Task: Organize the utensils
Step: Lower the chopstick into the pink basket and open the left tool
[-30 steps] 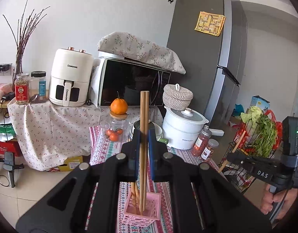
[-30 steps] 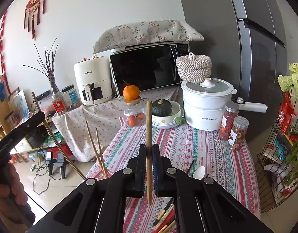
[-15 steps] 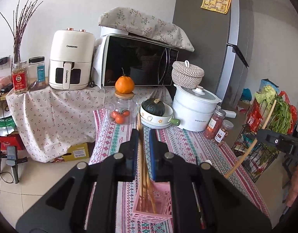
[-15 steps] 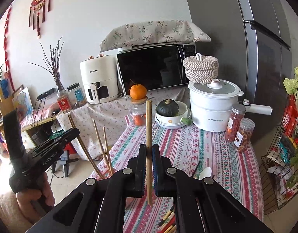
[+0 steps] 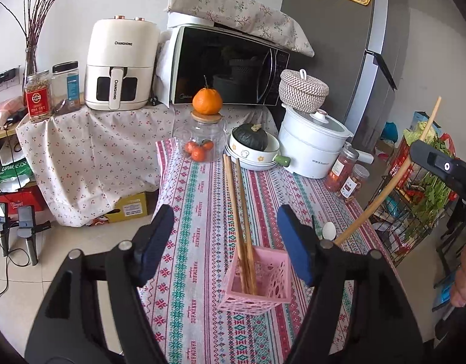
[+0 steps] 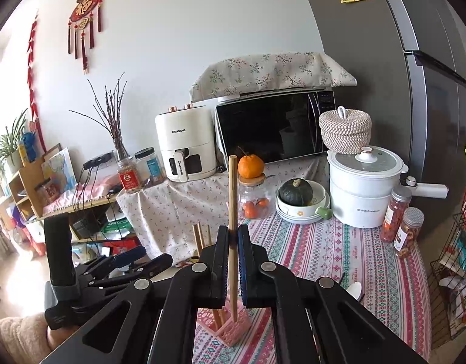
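Standing in the pink basket near the front edge of the counter, three wooden chopsticks are seen leaning toward the far edge. The left hand-held gripper is spread wide above the basket, with nothing held. A single chopstick is clamped upright in the right hand-held gripper, its lower tip (partly hidden) just at the basket's rim. A white spoon lies toward the right edge.
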